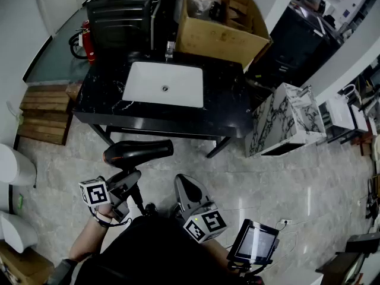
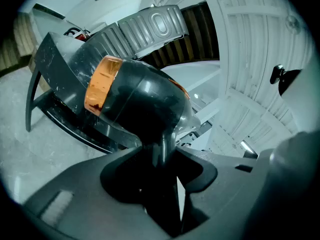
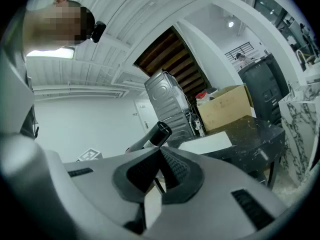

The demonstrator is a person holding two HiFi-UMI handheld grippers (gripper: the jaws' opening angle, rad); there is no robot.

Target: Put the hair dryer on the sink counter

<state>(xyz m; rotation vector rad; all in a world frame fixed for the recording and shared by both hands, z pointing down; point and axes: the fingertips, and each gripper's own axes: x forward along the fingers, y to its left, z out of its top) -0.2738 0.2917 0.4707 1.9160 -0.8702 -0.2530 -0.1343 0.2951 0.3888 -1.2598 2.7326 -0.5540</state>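
There's the left gripper [image 2: 165, 156], dark grey jaws clamped tight on the handle of the glossy black hair dryer [image 2: 142, 104], whose body bulges straight above the jaws, with its broad orange band [image 2: 100, 86] up and to their left. Past the jaw tips a black stone counter [image 2: 55, 59] on thin dark legs tilts across, with a ribbed silver metal casing [image 2: 150, 26] further out beyond it. There's pale marbled floor [image 2: 45, 149] off the jaws' left and white slatted panelling [image 2: 260, 49] off their right
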